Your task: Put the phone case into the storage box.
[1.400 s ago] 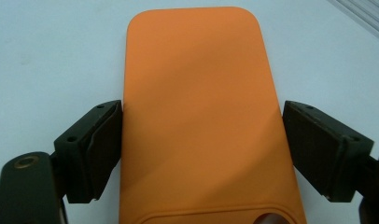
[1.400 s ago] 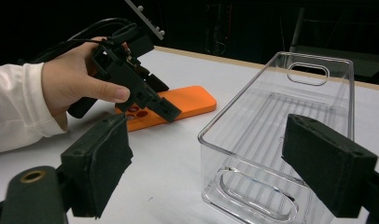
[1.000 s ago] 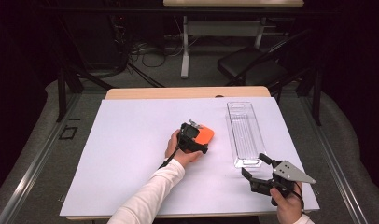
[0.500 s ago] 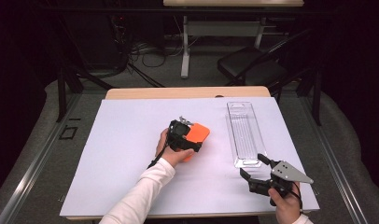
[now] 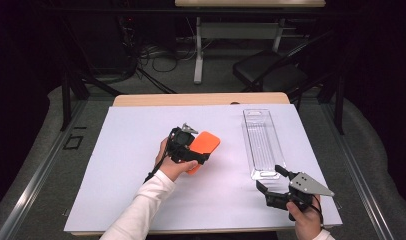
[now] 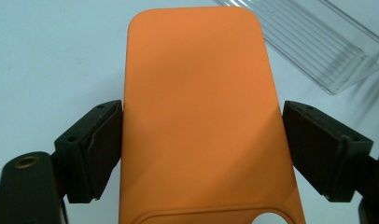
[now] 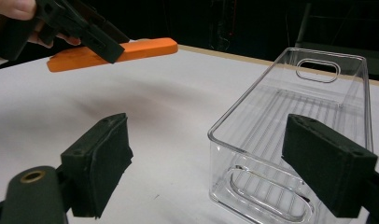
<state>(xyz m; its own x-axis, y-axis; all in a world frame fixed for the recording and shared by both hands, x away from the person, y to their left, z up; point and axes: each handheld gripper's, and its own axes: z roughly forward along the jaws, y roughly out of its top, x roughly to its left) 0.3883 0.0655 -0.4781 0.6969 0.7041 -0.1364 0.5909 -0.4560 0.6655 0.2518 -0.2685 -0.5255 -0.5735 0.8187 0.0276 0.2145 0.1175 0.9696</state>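
In the middle of the high view, the left gripper [image 5: 195, 150] squeezes the orange phone case [image 5: 203, 145], the clear bin [image 5: 261, 142] lies lengthwise to its right, and the right gripper [image 5: 273, 186] waits wide open, holding nothing.

A black chair [image 5: 271, 70], cables [image 5: 156, 52] and a white table leg [image 5: 197, 55] stood beyond the white-covered table [image 5: 116, 150].

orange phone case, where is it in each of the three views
High view: orange phone case at table centre, in the left gripper.
Left gripper view: case fills the middle, between the jaws.
Right gripper view: case upper left, raised above the table.
Shared landmark: clear plastic bin.
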